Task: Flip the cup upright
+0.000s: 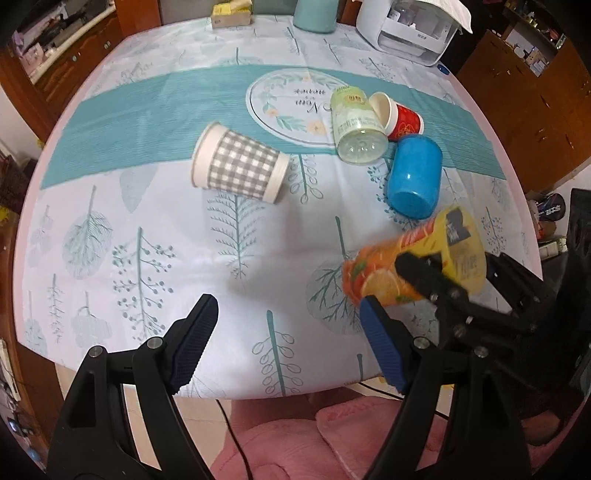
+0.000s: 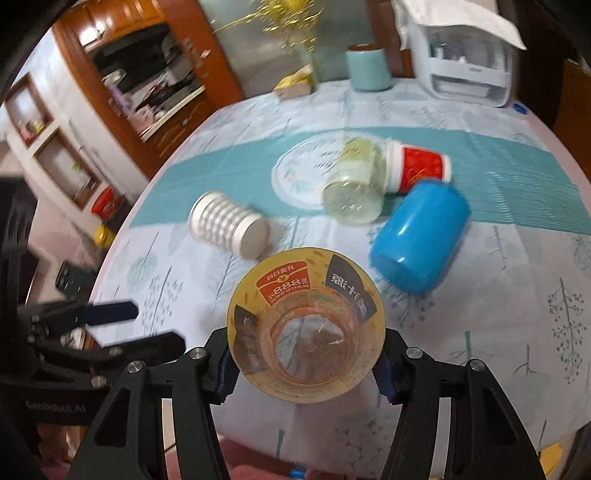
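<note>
My right gripper (image 2: 304, 369) is shut on a clear cup with an orange and yellow printed label (image 2: 306, 325), held above the table's near edge with its open mouth facing the camera. In the left wrist view the same cup (image 1: 413, 258) hangs tilted in the right gripper (image 1: 443, 273). My left gripper (image 1: 288, 339) is open and empty over the near table edge. A grey checked paper cup (image 1: 240, 166), a pale green clear cup (image 1: 356, 125), a red paper cup (image 1: 400, 118) and a blue plastic cup (image 1: 415, 177) lie on their sides.
The table has a leaf-print cloth (image 1: 147, 240) with a teal band. At the far edge stand a white appliance (image 1: 410, 29), a teal canister (image 1: 314, 14) and a yellow box (image 1: 231, 14). Wooden cabinets (image 1: 535, 110) flank the table.
</note>
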`<state>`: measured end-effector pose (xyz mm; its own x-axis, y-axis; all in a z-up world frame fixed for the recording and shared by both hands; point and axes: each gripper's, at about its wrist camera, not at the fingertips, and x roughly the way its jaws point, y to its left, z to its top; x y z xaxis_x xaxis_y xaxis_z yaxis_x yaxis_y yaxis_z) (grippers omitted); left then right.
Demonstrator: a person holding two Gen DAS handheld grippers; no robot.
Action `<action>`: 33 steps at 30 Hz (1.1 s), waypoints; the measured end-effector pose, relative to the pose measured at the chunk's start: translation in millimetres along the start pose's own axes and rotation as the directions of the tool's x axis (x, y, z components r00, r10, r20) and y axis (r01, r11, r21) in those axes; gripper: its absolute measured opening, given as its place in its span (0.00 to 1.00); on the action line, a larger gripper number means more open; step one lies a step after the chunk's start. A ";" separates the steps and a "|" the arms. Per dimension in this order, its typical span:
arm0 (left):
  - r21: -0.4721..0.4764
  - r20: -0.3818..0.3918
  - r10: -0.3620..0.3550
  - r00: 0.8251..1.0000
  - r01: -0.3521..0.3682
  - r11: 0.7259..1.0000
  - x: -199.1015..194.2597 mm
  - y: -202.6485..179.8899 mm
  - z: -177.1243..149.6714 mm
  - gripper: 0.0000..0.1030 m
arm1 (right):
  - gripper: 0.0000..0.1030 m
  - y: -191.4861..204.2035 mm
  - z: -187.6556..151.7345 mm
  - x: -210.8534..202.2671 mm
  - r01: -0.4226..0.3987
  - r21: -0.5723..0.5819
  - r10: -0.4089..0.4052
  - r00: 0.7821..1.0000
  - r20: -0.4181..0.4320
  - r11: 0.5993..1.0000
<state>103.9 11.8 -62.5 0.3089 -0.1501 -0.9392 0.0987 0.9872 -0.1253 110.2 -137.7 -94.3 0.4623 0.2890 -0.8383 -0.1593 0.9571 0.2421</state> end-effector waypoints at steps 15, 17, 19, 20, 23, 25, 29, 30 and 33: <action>-0.058 0.116 0.030 0.993 -0.023 0.998 -48.8 -4.8 -12.4 0.75 | 0.91 -5.8 -22.4 -88.7 0.015 -0.067 -0.005 0.989 0.146 0.998; -0.060 0.127 0.027 0.991 -0.020 0.998 -54.9 -8.2 -16.7 0.75 | 0.92 -7.4 -27.5 -103.3 0.011 -0.072 0.000 0.988 0.157 0.997; -0.060 0.141 0.020 0.990 -0.012 0.998 -61.7 -13.4 -21.5 0.75 | 0.93 -10.8 -32.8 -117.0 0.001 -0.066 0.010 0.986 0.164 0.998; -0.060 0.148 0.018 0.989 -0.009 0.998 -65.0 -16.5 -23.6 0.75 | 0.93 -12.7 -35.2 -123.2 -0.003 -0.061 0.013 0.986 0.167 0.998; -0.039 0.172 0.033 0.984 -0.026 0.999 -76.0 -28.1 -30.4 0.75 | 0.95 -18.5 -43.9 -145.7 0.001 -0.046 0.008 0.983 0.183 0.999; -0.018 0.189 0.037 0.981 -0.035 0.999 -85.1 -37.0 -33.9 0.75 | 0.96 -22.3 -48.8 -160.9 0.012 -0.040 -0.004 0.980 0.197 0.999; -0.004 0.215 0.025 0.976 -0.025 1.000 -103.7 -49.7 -36.7 0.75 | 0.99 -26.4 -56.2 -191.1 0.037 -0.028 -0.030 0.974 0.226 0.999; -0.003 0.225 0.025 0.974 -0.025 1.000 -108.9 -52.1 -37.4 0.75 | 0.99 -27.3 -58.1 -200.5 0.040 -0.024 -0.033 0.971 0.235 0.999; 0.000 0.267 0.016 0.963 -0.016 1.000 -128.9 -59.7 -38.9 0.75 | 1.00 -26.1 -60.8 -226.3 0.034 -0.013 -0.029 0.967 0.251 0.999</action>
<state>21.3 -25.7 53.6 0.5521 -0.1434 -0.8214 0.0933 0.9895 -0.1101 -43.3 -229.4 59.5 0.6711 0.2570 -0.6954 -0.1554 0.9659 0.2071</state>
